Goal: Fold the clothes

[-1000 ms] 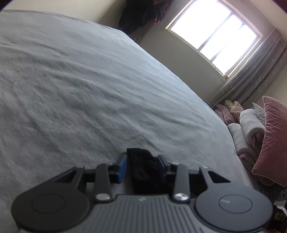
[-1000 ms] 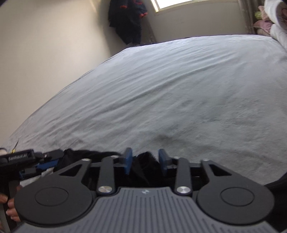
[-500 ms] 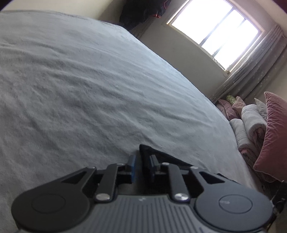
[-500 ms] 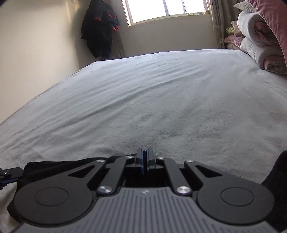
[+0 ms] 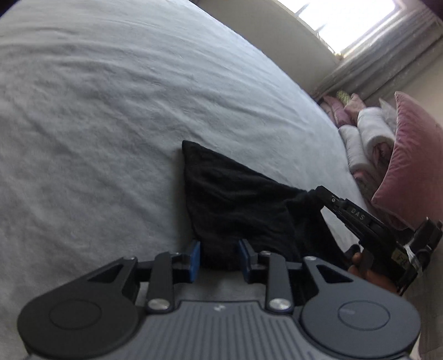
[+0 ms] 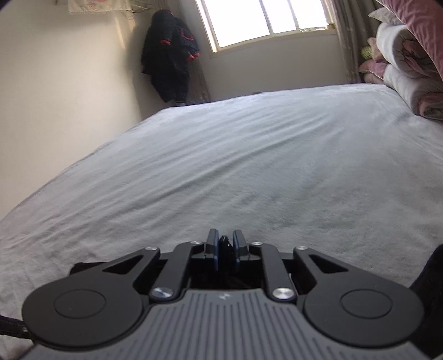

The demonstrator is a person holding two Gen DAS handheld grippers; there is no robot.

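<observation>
A black garment (image 5: pixel 235 199) lies bunched on the grey bed sheet (image 5: pixel 110 110) just ahead of my left gripper (image 5: pixel 218 257). Its near edge fills the gap between the blue pads, which press on it. My right gripper (image 5: pixel 318 192) comes in from the right, held by a hand (image 5: pixel 368 277), with the garment's far corner drawn up to its tip. In the right wrist view, the right gripper (image 6: pixel 225 246) has a thin fold of the black garment (image 6: pixel 225 242) between its pads. Its jaws are opening but still touch the cloth.
The sheet (image 6: pixel 249 166) stretches wide and flat beyond both grippers. A pink pillow (image 5: pixel 409 166) and rolled quilts (image 5: pixel 368 133) are stacked at the bed's right end. A dark jacket (image 6: pixel 169 69) hangs in the far corner beside the window (image 6: pixel 263 19).
The left view has tipped down, so the garment and the right gripper now show ahead of it. The right jaws, tight together half a second ago, have parted slightly around the cloth.
</observation>
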